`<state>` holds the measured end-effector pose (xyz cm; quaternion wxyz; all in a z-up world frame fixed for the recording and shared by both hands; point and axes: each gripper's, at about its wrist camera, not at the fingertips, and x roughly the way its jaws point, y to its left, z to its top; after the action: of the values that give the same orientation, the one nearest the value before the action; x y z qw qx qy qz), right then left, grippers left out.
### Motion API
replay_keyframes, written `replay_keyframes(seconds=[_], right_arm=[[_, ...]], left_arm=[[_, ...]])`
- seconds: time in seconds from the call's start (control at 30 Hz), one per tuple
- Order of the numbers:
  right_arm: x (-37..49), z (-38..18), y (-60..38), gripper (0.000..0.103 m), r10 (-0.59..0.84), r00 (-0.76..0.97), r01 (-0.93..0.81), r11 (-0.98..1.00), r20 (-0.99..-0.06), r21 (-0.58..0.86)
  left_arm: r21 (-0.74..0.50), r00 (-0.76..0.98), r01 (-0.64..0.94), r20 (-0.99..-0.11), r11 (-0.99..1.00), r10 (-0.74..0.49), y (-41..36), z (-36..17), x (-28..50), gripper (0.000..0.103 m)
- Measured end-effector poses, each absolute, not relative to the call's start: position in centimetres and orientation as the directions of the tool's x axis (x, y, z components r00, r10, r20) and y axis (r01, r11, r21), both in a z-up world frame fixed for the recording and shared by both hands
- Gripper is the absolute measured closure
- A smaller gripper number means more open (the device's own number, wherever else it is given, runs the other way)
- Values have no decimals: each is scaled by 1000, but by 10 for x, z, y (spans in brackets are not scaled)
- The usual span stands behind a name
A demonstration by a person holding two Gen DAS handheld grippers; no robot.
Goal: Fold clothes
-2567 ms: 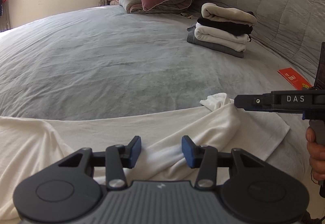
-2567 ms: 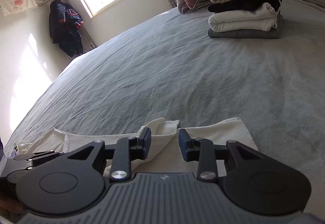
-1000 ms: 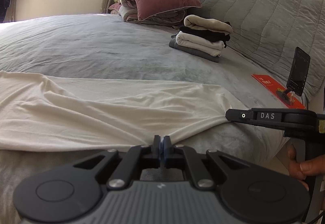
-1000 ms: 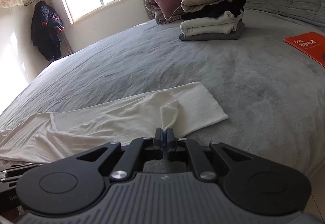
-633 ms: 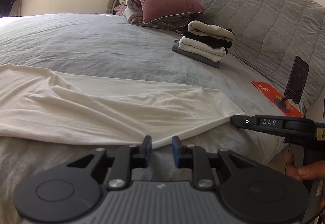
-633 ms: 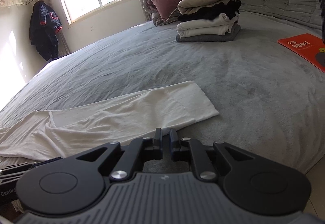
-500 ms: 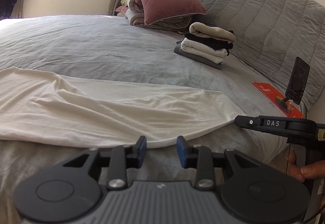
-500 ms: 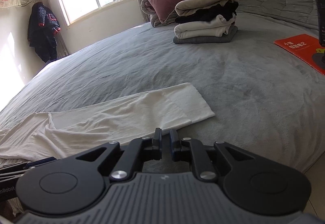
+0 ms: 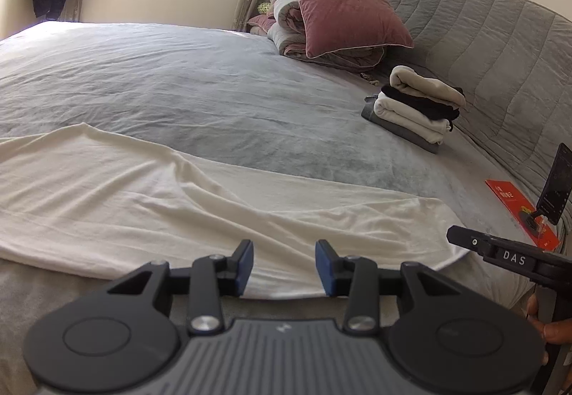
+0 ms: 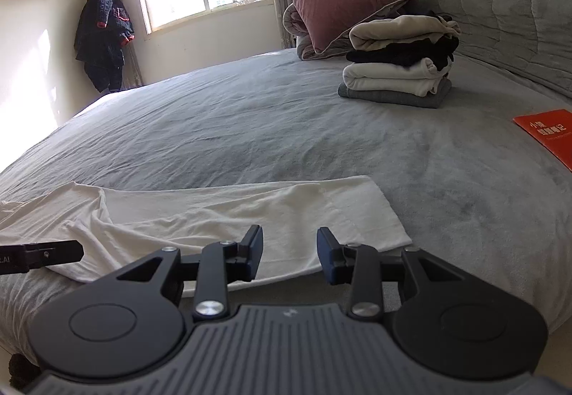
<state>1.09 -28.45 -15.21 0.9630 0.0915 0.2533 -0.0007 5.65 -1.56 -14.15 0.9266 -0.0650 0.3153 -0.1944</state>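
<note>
One cream garment point(image 9: 200, 212) lies stretched out long and fairly flat along the near edge of the grey bed point(image 9: 178, 80), its squared end point(image 10: 361, 212) toward the headboard side and a few soft wrinkles running through the middle; nothing on it looks folded over yet, so my read is that it is laid out and smoothed, with the actual folds all to come. Both tools are off the cloth now: the left gripper point(image 9: 284, 268) hangs over the near hem with its blue pads apart and nothing between them but air, its jaws having just been opening, and the right gripper point(image 10: 289, 253) sits near the garment's squared end the same way, jaws parted after just opening, no fabric pinched. From the left view the right tool shows as a black bar at the edge of the frame with a hand point(image 9: 547, 327) below it. Further out, a stack of folded clothes point(image 10: 400, 69) sits by the headboard, cream, black, white and grey layers, which suggests several pieces are finished and this one is next in line. Beyond that stand a pink pillow point(image 9: 343, 1) on rolled bedding, a red booklet point(image 10: 550, 135) on the bed and a phone on a stand point(image 9: 557, 184).
</note>
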Motion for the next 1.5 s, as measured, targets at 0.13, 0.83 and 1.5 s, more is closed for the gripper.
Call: replay_keyframes(seconds=[0.13, 0.83, 1.5], right_arm=[[22, -153, -279, 65, 65, 868, 11, 988, -492, 151], [73, -148, -268, 64, 350, 743, -349, 930, -570, 116], [123, -155, -208, 99, 478, 555, -674, 738, -681, -31]], left_arm=[[-225, 739, 300, -559, 927, -375, -7, -140, 65, 63], [66, 749, 364, -614, 929, -249, 37, -135, 131, 30], [12, 735, 239, -656, 971, -172, 79, -155, 212, 30]])
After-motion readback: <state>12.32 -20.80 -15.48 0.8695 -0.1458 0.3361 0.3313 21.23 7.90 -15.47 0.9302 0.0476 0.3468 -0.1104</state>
